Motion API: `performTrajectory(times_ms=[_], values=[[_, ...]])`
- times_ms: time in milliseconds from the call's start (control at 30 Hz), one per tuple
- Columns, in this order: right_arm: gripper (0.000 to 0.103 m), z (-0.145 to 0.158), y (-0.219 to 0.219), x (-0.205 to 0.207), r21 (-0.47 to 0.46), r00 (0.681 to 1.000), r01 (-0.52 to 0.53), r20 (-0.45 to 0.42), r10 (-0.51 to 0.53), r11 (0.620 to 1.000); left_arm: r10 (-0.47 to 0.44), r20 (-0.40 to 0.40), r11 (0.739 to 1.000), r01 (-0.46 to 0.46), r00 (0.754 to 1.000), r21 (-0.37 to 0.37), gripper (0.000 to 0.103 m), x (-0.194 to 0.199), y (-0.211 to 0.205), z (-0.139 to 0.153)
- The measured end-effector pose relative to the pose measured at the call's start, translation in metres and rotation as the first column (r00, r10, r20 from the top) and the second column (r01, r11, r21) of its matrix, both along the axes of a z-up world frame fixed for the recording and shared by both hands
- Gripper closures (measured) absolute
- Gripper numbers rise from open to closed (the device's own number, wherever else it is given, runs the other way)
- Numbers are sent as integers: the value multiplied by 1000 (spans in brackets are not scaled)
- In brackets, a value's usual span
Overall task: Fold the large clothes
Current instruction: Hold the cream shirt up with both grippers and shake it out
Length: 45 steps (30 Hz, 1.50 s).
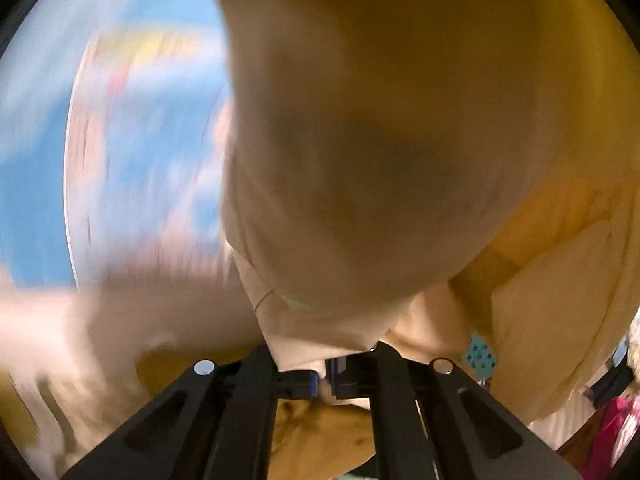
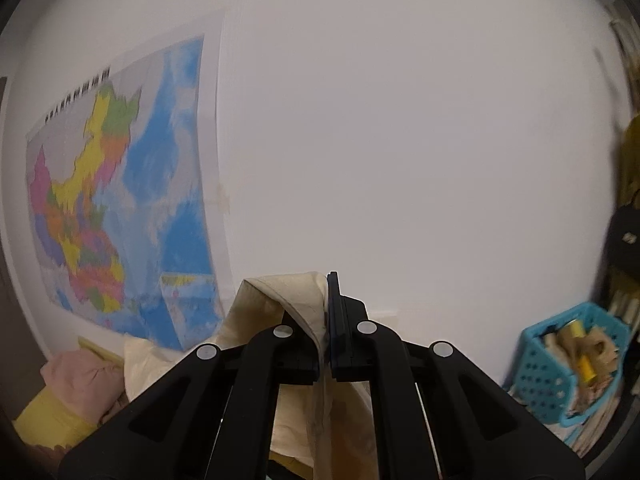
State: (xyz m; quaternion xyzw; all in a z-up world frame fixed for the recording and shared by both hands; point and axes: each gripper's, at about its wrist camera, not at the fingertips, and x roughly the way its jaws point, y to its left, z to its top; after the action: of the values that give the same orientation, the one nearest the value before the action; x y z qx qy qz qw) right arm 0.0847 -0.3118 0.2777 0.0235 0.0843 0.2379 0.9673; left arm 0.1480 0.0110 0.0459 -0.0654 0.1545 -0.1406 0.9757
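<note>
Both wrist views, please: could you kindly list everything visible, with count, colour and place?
Garment: one, cream, draped over and pinched in the right claw; fills the left wrist view too.
Wall map: one, blue with multicoloured regions, on the white wall, left.
Basket: one, turquoise, perforated, lower right, holding crumpled tan items.
Clothes pile: pink and yellow pieces, lower left; count unclear.
Dark object: one, black, right edge; too blurred to identify.
Left claw: black, shut on garment.
Right claw: black, shut on garment.
</note>
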Motion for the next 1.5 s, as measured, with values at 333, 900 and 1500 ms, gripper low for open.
performTrajectory(times_ms=[333,900,1500], values=[[100,105,-66,-143,69,959,53,273,-70,996,-87,292,988,120,953,-97,101,-101,-17,153],[100,30,-18,-256,119,838,-533,210,504,838,175,452,967,-239,875,88,101,-447,46,214],[100,-71,103,-164,244,758,-610,-99,645,754,360,74,899,-367,930,240,33,-395,138,9]])
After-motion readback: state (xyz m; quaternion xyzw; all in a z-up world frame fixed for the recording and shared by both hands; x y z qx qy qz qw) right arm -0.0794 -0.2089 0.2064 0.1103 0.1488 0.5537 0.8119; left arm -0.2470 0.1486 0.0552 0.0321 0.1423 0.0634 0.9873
